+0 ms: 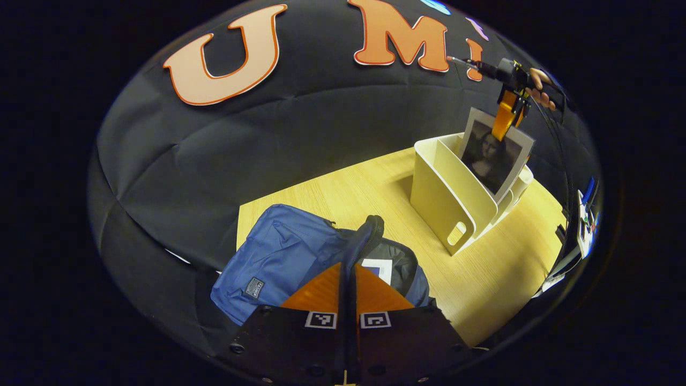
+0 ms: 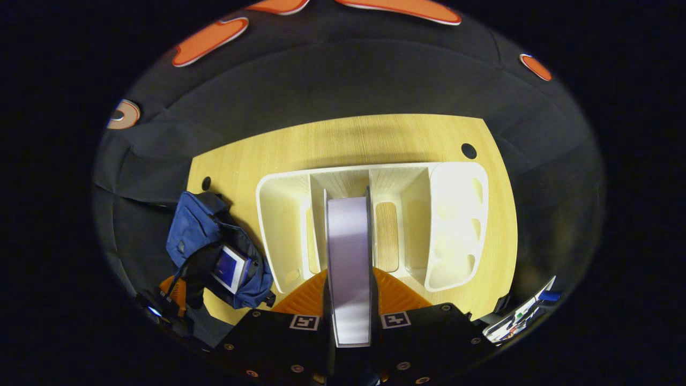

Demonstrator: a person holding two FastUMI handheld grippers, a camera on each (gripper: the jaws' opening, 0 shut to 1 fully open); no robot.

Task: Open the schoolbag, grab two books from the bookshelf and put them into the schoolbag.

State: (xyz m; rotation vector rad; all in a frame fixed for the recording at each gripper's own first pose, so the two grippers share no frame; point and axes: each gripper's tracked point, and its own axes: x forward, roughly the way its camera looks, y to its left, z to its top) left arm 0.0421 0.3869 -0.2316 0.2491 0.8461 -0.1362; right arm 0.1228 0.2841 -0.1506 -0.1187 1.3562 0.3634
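The blue schoolbag lies open on the wooden table, with one book showing inside it. My left gripper is shut on the bag's dark strap and holds it up. In the right gripper view the bag is at the lower left with that book in it. A cream bookshelf stands to the right. My right gripper is shut on a portrait-cover book, seen edge-on over the shelf's middle slot. That gripper comes from above, held by a hand.
Two round cable holes sit in the table top, near its back corners. Mixed clutter lies past the table's right edge. Bare wood lies between the bag and the shelf.
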